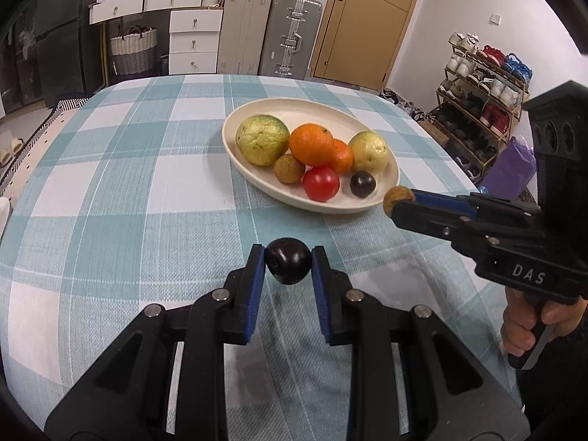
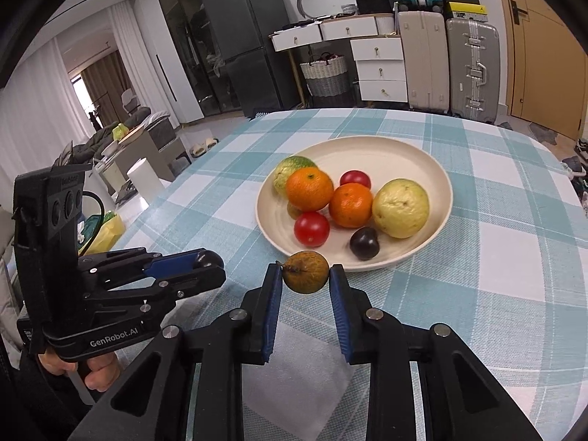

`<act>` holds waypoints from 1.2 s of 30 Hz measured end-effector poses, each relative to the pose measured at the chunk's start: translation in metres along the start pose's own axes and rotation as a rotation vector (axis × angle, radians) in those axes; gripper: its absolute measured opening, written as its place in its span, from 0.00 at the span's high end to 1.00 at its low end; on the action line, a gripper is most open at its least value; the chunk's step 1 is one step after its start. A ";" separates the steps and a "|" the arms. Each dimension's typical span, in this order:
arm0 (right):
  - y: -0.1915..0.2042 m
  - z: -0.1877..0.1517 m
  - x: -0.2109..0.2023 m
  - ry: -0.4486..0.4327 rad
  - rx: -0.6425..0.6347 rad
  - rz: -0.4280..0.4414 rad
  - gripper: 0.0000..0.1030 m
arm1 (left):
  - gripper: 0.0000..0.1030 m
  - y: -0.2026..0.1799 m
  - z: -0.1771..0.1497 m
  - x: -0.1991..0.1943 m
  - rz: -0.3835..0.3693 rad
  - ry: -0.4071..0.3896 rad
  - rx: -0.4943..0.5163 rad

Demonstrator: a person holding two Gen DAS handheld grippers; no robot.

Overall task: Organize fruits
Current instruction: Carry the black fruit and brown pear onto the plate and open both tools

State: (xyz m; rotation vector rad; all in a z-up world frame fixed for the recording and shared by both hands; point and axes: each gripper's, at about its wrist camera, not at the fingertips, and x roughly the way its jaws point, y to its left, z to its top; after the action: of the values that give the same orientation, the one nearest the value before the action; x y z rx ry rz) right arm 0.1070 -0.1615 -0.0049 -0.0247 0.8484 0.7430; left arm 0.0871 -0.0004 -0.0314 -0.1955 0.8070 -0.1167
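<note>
Both grippers angled down, short of the plate [image 1: 386, 189]
Left gripper [image 1: 288, 262] jaws grip a dark plum [image 1: 287, 265]; right gripper [image 2: 306, 273] jaws grip a brown longan [image 2: 306, 272]; bare table [image 1: 128, 202] leftward.

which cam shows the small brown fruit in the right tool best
The right wrist view: the brown fruit sits centred and close between that tool's pads, stem and skin visible. The left wrist view shows it only small, half hidden by the right tool.

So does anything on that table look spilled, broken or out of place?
Nothing stands out. The fruit sits tidily in the cream plate, nothing spilled on the checked tablecloth. The only strays are held: a dark plum in the left tongs, a brownish longan in the right tongs.
</note>
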 end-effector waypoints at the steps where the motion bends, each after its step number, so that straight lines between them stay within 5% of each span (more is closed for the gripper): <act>1: -0.002 0.001 -0.001 -0.004 0.006 -0.003 0.74 | 0.78 0.000 0.004 0.001 -0.001 -0.003 0.002; 36: -0.020 0.013 0.018 -0.012 0.044 -0.043 0.74 | 0.78 0.000 0.058 0.051 0.014 -0.017 0.028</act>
State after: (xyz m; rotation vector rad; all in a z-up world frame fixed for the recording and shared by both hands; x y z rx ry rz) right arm 0.1353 -0.1624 -0.0134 0.0014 0.8500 0.6835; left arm 0.1641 -0.0016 -0.0283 -0.1640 0.7893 -0.1129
